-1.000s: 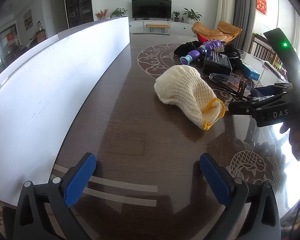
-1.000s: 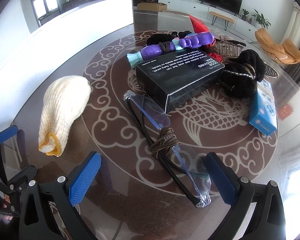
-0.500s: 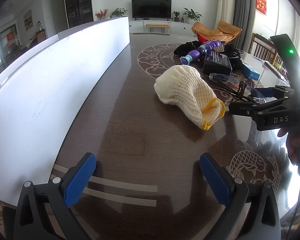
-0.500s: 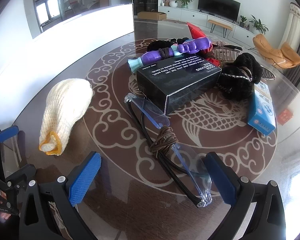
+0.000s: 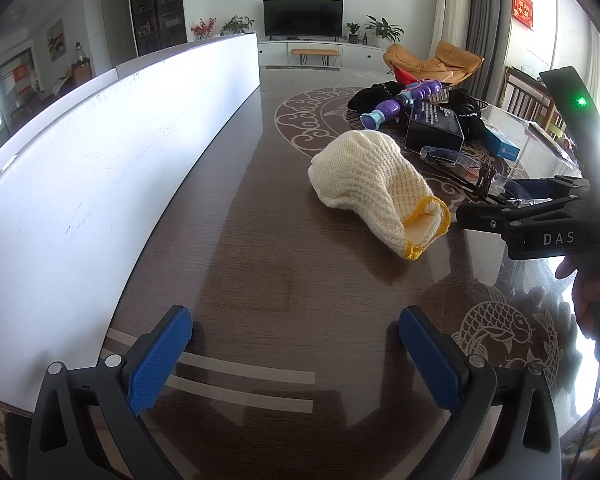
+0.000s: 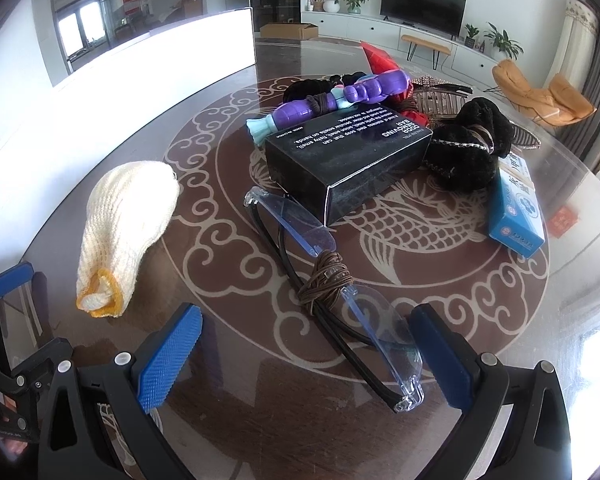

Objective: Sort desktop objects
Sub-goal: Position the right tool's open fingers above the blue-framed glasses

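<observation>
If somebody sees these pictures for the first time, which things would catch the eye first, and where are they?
Probably the cream knitted glove with a yellow cuff, lying alone on the dark patterned table, apart from the rest. Next, the clear safety glasses wrapped with a brown cord, just ahead of the open right hand-held gripper. Behind them a black box fronts a heap with a purple toy.

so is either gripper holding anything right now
No, nothing is held. The left gripper is open over bare table, and the right gripper is open with the glasses lying between its fingers, ungripped.

Dark table (image 6: 228,120) — glove (image 6: 126,216), glasses (image 6: 300,232), box (image 6: 348,160).
</observation>
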`<state>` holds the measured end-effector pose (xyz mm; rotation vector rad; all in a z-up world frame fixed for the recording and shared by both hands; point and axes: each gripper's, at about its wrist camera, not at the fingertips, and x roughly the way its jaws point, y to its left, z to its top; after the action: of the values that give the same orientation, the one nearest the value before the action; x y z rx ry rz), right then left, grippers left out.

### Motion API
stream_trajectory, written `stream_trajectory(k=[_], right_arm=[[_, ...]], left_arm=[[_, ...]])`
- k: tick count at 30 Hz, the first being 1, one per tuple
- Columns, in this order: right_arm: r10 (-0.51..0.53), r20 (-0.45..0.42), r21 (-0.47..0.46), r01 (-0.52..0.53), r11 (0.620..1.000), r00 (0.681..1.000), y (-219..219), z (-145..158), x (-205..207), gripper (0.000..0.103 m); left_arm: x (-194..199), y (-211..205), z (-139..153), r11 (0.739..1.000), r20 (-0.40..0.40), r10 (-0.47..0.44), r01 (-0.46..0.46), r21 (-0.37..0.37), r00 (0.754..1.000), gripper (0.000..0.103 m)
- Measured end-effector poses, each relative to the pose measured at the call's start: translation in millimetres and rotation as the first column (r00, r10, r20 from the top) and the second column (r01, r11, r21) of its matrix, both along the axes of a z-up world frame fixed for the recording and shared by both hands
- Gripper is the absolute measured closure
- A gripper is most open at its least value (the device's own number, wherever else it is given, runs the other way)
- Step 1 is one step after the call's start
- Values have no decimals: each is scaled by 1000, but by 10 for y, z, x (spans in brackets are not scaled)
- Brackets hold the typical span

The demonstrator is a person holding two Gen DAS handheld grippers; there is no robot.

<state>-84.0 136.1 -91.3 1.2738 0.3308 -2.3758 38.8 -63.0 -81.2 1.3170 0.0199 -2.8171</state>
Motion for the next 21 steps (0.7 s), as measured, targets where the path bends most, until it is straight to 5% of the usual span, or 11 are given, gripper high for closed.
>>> stream_trajectory(k=[21], right_arm=[[-69, -17, -5, 69, 998, 997, -18, -22, 34, 0]], left_arm=[[0, 1, 0, 1000, 0, 0, 0, 0, 1000, 0]])
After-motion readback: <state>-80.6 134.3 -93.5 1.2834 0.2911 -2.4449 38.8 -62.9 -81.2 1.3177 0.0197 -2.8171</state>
